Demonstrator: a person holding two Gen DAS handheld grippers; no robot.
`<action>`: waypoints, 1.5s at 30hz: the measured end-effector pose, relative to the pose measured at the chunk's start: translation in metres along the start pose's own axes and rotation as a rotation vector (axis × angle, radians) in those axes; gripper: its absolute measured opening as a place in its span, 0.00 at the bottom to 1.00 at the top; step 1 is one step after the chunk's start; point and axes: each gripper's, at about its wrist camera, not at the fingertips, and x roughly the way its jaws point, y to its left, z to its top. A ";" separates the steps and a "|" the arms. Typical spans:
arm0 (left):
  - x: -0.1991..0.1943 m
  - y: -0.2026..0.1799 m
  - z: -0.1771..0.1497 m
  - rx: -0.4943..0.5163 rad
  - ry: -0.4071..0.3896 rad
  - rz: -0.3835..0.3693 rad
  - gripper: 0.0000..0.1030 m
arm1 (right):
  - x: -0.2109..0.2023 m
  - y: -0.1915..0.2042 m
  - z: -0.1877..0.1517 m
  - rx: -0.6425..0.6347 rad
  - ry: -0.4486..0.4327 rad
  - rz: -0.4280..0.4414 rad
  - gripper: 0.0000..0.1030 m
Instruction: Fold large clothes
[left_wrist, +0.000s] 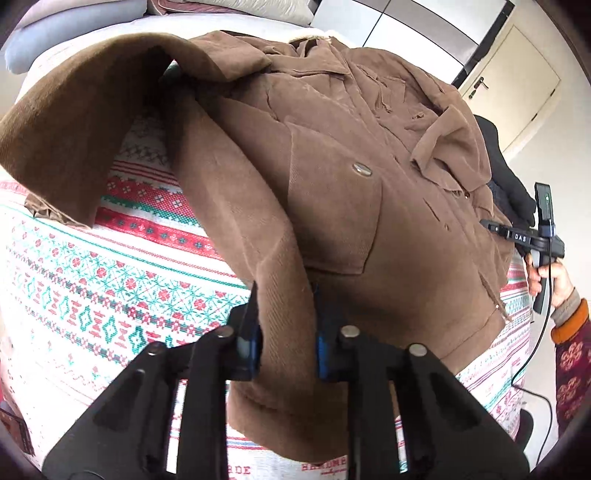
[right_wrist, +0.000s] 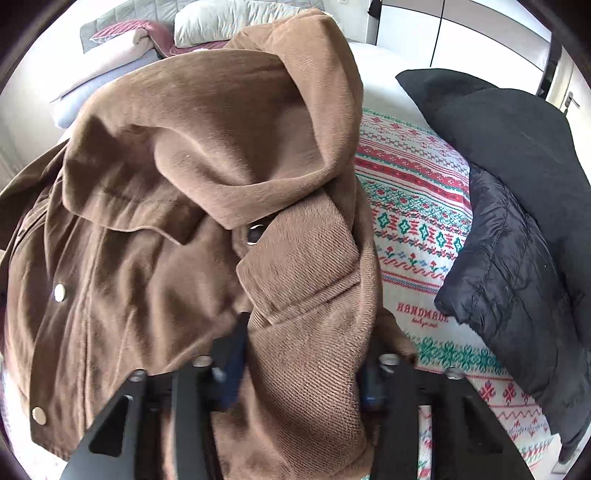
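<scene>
A large brown corduroy jacket (left_wrist: 332, 192) with metal snap buttons lies on a patterned bedspread (left_wrist: 92, 277). My left gripper (left_wrist: 286, 306) is shut on the jacket's left edge near the hem, and a sleeve (left_wrist: 74, 122) hangs lifted above the bed. My right gripper (right_wrist: 303, 343) is shut on a bunched sleeve cuff of the same jacket (right_wrist: 184, 147), lifted over the jacket's front. The right gripper also shows in the left wrist view (left_wrist: 491, 225), held by a hand at the jacket's right side.
A black puffer jacket (right_wrist: 517, 240) and a black cushion (right_wrist: 498, 122) lie on the bed to the right. Pillows and folded blankets (right_wrist: 221, 22) sit at the head of the bed. A door (left_wrist: 517, 85) stands at the far right.
</scene>
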 end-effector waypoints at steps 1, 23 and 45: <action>-0.006 -0.004 0.001 -0.005 -0.016 0.002 0.14 | -0.006 0.005 -0.002 0.024 0.010 0.017 0.19; -0.199 -0.051 -0.005 0.180 -0.140 -0.056 0.20 | -0.244 0.017 -0.103 0.278 -0.141 0.229 0.12; -0.121 0.053 0.009 -0.026 -0.072 0.270 0.83 | -0.168 0.032 -0.090 0.282 -0.028 0.147 0.77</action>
